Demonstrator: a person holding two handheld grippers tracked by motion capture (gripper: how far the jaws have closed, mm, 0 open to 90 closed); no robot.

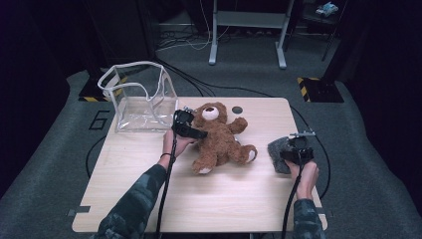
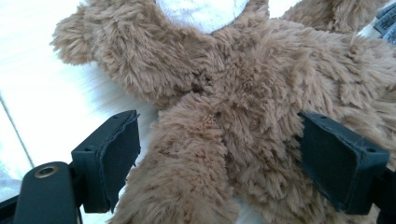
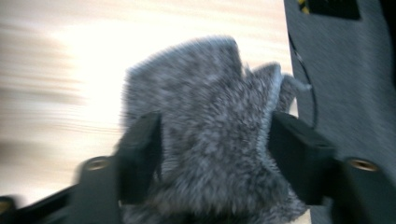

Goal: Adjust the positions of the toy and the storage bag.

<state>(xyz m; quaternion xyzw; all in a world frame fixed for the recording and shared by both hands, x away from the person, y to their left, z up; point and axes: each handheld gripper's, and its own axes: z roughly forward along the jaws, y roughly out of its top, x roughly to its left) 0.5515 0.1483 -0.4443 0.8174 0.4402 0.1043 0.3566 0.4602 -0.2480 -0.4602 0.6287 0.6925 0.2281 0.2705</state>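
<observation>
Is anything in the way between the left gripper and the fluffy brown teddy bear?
Nothing visible is. The left gripper already has its open jaws on either side of the fluffy brown teddy bear, around one arm, on the pale wooden table. The clear plastic box stands off to its left.

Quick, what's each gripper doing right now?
Left gripper: open, jaws around the teddy bear.
Right gripper: jaws against the grey furry thing; grip cannot be told.
</observation>
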